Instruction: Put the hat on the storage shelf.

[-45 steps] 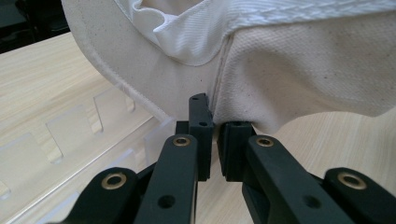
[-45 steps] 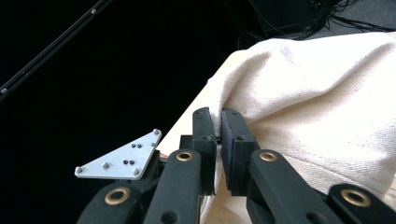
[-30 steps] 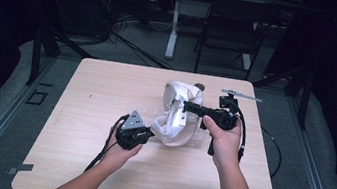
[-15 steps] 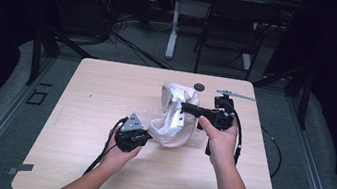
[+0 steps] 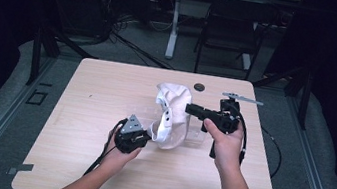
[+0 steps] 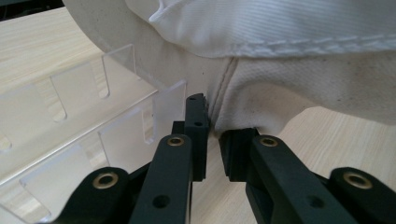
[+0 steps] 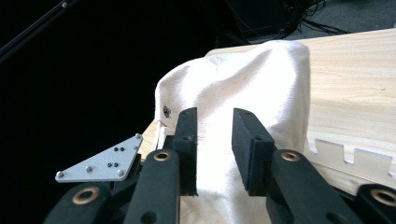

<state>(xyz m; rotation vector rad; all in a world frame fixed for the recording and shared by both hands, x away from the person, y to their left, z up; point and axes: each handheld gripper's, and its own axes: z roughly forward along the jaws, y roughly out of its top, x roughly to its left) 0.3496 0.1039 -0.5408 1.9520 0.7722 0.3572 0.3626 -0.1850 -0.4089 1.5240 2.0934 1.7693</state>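
Here we are mid-counter [image 5: 70, 161], and the job in hand looks like working the white cap [image 5: 172, 115] around the clear tray [image 5: 197, 135], either off it or over it. The cap sits just past centre, slumped against the tray, which peeks out at its four o'clock side. The left tongs [image 5: 146, 136] come in from seven o'clock and bite the cap's lower edge: in the left gripper view the jaws stand almost together with a fold of cloth [image 6: 233, 109] pinched at the tips, right beside a tray wall [image 6: 154, 116]. The right tongs [image 5: 188, 108] reach in from three o'clock, and in the right gripper view the pads [image 7: 247, 140] stand a moderate gap apart with the cap's crown [image 7: 243, 79] lying between and beyond them, nothing gripped as far as I can tell. Next move, I'd say: the right tongs need to close on that crown so both ends are held before anything gets lifted or pulled. The cap is soft cotton twill, ribbed weave, stitched seams, little eyelets [image 5: 166, 117] along one panel, floppy and domed. The tray is stiff see-through plastic with slotted, notched dividers. The counter is pale wood grain, with a small dark disc [image 5: 200, 86] at its far edge.
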